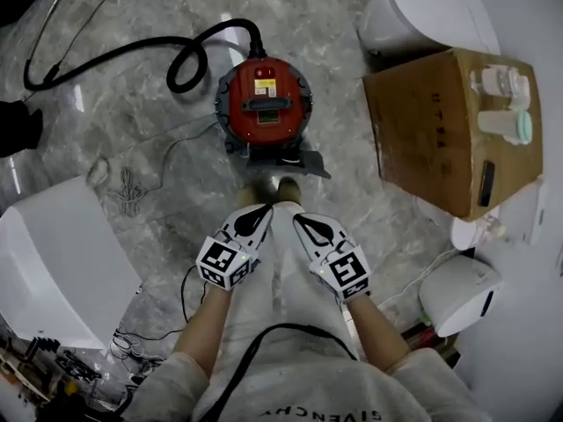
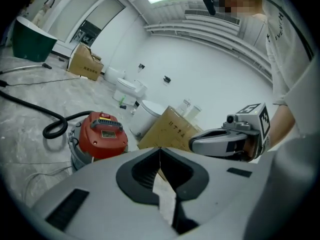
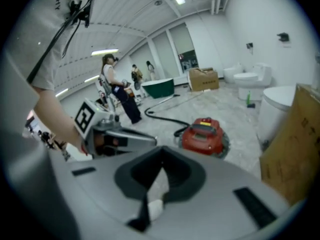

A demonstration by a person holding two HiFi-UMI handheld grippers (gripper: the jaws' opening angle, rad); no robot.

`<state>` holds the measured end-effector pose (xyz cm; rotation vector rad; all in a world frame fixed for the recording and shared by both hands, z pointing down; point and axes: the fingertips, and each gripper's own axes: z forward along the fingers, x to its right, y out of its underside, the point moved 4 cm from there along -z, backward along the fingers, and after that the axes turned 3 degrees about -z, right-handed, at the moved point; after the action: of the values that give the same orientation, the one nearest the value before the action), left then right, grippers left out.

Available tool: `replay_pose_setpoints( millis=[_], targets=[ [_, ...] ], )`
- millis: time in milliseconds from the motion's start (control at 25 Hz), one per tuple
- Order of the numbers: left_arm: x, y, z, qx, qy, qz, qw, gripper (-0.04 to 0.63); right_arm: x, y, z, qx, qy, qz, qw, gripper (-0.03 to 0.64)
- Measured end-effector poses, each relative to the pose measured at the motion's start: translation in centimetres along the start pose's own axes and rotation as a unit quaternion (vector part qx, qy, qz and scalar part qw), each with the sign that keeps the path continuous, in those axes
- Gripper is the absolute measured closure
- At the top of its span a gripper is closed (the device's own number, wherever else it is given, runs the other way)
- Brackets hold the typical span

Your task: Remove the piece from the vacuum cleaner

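A red round vacuum cleaner point(image 1: 264, 102) stands on the marble floor ahead of me, with a black handle on its lid and a black hose point(image 1: 132, 55) curling off to the left. A dark flat piece point(image 1: 286, 159) sticks out at its near base. The left gripper view has the vacuum cleaner point(image 2: 99, 136) at left, the right gripper view has the vacuum cleaner point(image 3: 204, 136) right of centre. My left gripper point(image 1: 260, 215) and right gripper point(image 1: 304, 224) hover side by side near my body, short of the vacuum, both shut and holding nothing.
A cardboard box point(image 1: 444, 130) with plastic bottles point(image 1: 503, 104) on top stands right of the vacuum. White toilets point(image 1: 422, 11) sit behind it. A white bin point(image 1: 459, 293) stands at the lower right, a white block point(image 1: 53, 266) at the left. Thin cables point(image 1: 132, 187) trail across the floor. People point(image 3: 120, 91) stand far back.
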<state>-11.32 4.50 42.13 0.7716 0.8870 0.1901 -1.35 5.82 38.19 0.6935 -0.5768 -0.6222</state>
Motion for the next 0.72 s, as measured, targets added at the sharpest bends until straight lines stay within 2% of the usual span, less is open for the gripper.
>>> replay_pose_setpoints(
  millis=[80, 200, 320, 520, 720],
  targets=[
    [-0.9, 1.4, 1.8, -0.017, 0.01, 0.012, 0.9997, 0.572, 1.7, 2.3, 1.4, -0.014, 0.016, 0.018, 1.0, 0.603],
    [-1.7, 3.1, 4.5, -0.049, 0.039, 0.053, 0.9966, 0.571, 4.7, 5.5, 3.8, -0.033, 0.036, 0.041, 0.998, 0.603],
    [-3.1, 4.1, 6.9, -0.049, 0.049, 0.066, 0.9954, 0.571, 7.3, 7.5, 6.0, -0.024, 0.042, 0.043, 0.998, 0.603],
    [-5.8, 6.1, 9.5, -0.039, 0.042, 0.046, 0.9973, 0.565, 9.1, 9.2, 8.7, -0.026, 0.031, 0.006, 0.999, 0.601],
    [-7.6, 8.2, 11.3, -0.058, 0.009, 0.06, 0.9965, 0.456, 10.3, 11.1, 10.3, -0.072, 0.02, -0.059, 0.995, 0.601]
  ],
)
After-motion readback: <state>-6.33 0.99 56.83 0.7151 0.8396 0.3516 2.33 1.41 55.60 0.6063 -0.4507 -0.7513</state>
